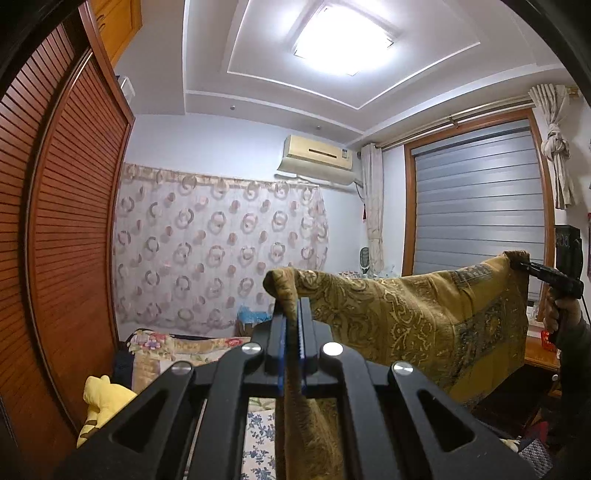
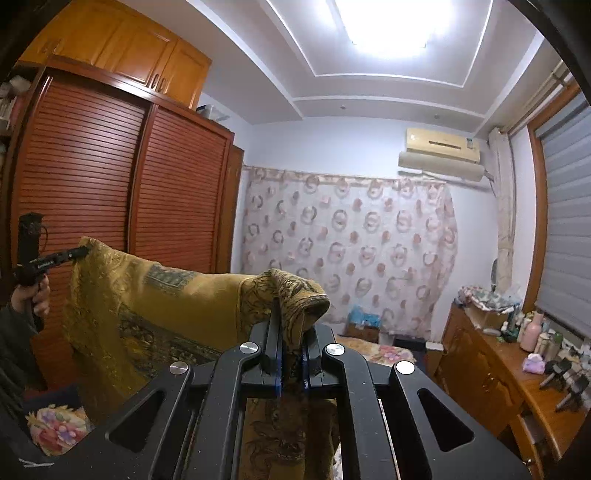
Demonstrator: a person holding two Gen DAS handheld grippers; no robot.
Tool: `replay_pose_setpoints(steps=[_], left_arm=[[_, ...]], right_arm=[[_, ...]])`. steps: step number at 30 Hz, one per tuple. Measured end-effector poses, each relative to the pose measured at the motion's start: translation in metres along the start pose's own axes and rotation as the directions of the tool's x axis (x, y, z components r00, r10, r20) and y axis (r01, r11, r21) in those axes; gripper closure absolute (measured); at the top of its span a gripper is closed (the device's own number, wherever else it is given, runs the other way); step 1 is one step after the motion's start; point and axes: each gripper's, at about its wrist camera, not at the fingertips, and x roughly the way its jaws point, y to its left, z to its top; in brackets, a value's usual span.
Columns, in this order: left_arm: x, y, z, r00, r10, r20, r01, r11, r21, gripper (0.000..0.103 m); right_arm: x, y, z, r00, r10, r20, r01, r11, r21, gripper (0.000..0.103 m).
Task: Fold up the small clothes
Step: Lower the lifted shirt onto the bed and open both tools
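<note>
A bedroom fills both views: a louvred wooden wardrobe [image 2: 122, 177] on one wall, a white ceiling with a bright square ceiling light [image 1: 343, 35], an air conditioner [image 1: 317, 158] mounted high on the far wall, and a sheer patterned curtain [image 1: 218, 251] hung below it. A window with a grey blind [image 1: 480, 199] stands to the side, with a wooden dresser [image 2: 491, 362] crowded with bottles beneath it. A bed with a floral bedspread [image 1: 184, 345] lies low in the left wrist view.

The task's thing, a mustard-yellow patterned cloth [image 1: 424, 317], hangs in the air above the bed, stretched between the 2 grippers. The left gripper [image 1: 294, 306] has its jaws closed tight on 1 upper corner, the fabric bunching over the fingertips and trailing down between the fingers. The right gripper [image 2: 286, 314] is likewise clamped on the opposite upper corner, with cloth draped over its tips. In each wrist view the other gripper shows at the far edge of the cloth, held by a hand [image 2: 35, 295] in a dark sleeve. The cloth's top edge sags slightly between the 2 grips.
</note>
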Motion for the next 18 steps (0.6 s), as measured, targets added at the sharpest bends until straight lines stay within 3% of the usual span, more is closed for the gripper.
replay_pose_setpoints(steps=[4,10,15,18], left_arm=[[0.018,0.007,-0.004,1.000,0.003,0.001,-0.003,1.000,-0.002,0.101],[0.078,0.020,-0.028,0.998,0.035,-0.060,-0.036,0.999,-0.003,0.101],[0.159,0.046,-0.088,0.983,0.070,-0.171,-0.071,0.997,0.000,0.101],[0.208,0.059,-0.131,0.962,0.085,-0.260,-0.092,0.996,-0.016,0.101]], right_arm=[[0.005,-0.013,-0.005,1.000,-0.015,-0.001,0.015,1.000,0.002,0.099],[0.078,-0.035,-0.033,0.993,-0.047,-0.106,0.047,0.999,0.001,0.099],[0.174,-0.061,-0.096,0.972,-0.043,-0.231,0.051,0.998,0.030,0.099],[0.235,-0.073,-0.151,0.946,-0.043,-0.323,0.059,0.997,0.042,0.099]])
